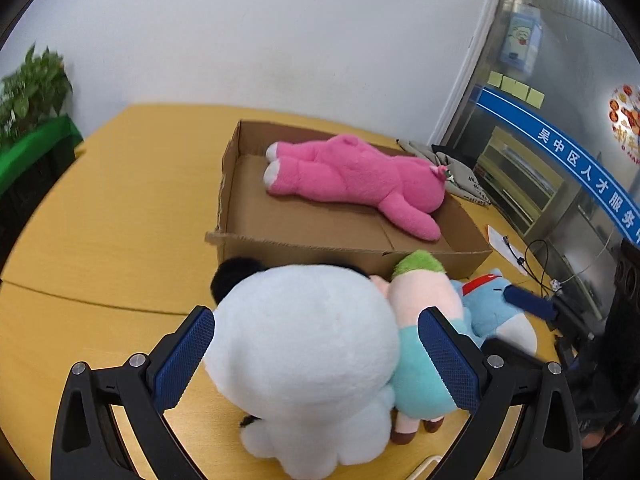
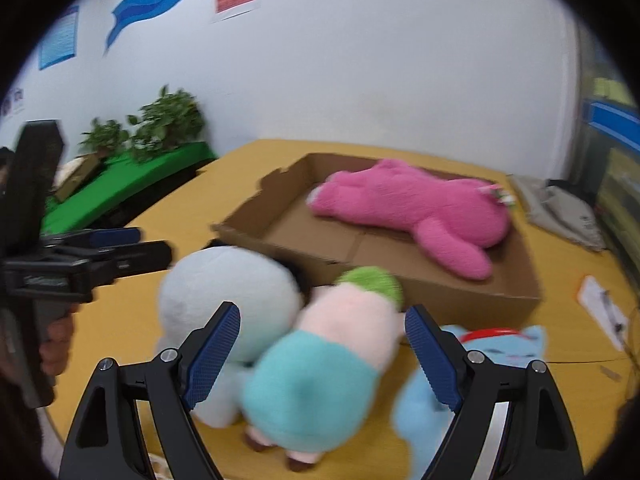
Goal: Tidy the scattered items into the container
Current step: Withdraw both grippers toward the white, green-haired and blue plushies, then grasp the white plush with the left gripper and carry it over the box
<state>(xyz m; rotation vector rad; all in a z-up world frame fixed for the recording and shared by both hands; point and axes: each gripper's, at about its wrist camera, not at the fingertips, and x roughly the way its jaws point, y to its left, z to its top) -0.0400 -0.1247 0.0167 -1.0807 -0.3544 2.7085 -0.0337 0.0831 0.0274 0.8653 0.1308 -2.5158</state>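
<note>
The cardboard box [image 1: 344, 236] sits on the yellow table [image 1: 112, 216] and already holds the pink plush [image 1: 360, 180], lying lengthwise along the box's far side, so most of the floor is free for more toys. Pressed against the box's near wall are three toys not yet stowed: the white plush [image 1: 304, 352] on the left, the green-haired doll [image 1: 424, 320] leaning on it in the middle, and the blue cat plush [image 1: 496, 312] to the right, partly under the doll.

The left gripper [image 1: 316, 360] is spread wide with the white plush between its pads, apparently framing it for a grasp; the pads do not look pressed into the fur, though the soft pile makes that hard to judge. The right gripper [image 2: 322, 354] is likewise released, its jaws straddling the doll's pink and teal body, and blur there leaves any contact unclear. Both tools tilt downward toward the toys.

Beyond the box's far right corner lies a grey cloth [image 1: 460, 172]; potted plants [image 2: 168, 124] stand off the table to the box's left.
</note>
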